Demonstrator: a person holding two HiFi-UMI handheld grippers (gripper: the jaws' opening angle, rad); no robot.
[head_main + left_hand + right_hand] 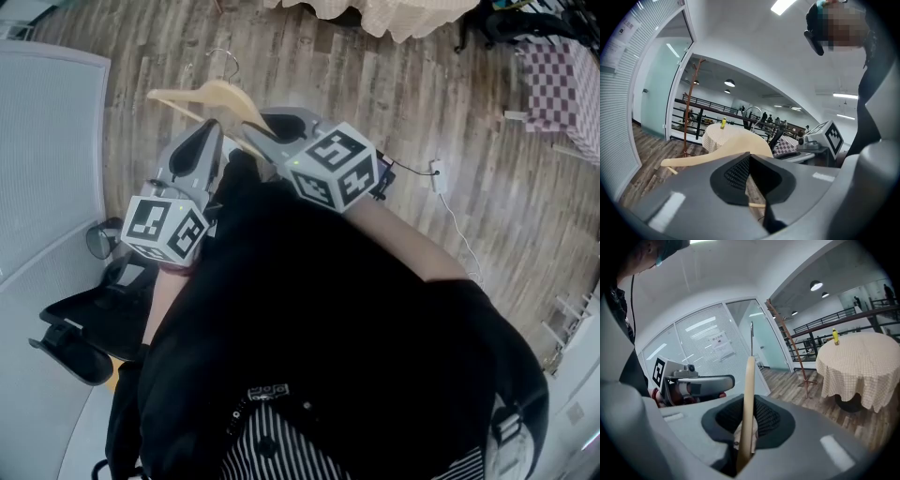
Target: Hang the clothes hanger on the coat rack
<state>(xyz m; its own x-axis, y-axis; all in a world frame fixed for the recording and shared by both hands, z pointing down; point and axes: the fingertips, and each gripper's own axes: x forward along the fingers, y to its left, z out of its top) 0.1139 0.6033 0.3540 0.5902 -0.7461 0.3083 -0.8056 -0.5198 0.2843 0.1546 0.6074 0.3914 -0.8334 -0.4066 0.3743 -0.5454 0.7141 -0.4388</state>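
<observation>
Your right gripper [747, 401] has its fingers closed on the wooden hanger [749, 380]. In the right gripper view the hanger stands edge-on, rising from between the black pads at lower centre. Its thin metal hook [751, 339] continues straight up above it. In the head view the hanger sits in the upper left of the frame, out over the wooden floor [394, 84], with the hook pointing toward the top edge. Both grippers reach it from lower in the frame, in front of your black top [328, 319].

Your left gripper [750, 157] has its fingers drawn together at the tips, leaving only a narrow slit behind them. In the left gripper view the hanger's broad shoulder curves across just beyond those tips. Its thin lower bar [757, 205] shows through the slit near the bottom centre; I cannot tell whether the fingers actually pinch it.

The coat rack [688, 110] stands well apart from the hanger. It is a brown pole with pegs at the upper left of the left gripper view, by the glass wall [656, 93]. To its right is a round desk [712, 138] under a checked cloth, with a yellow bottle [723, 123] on top.
</observation>
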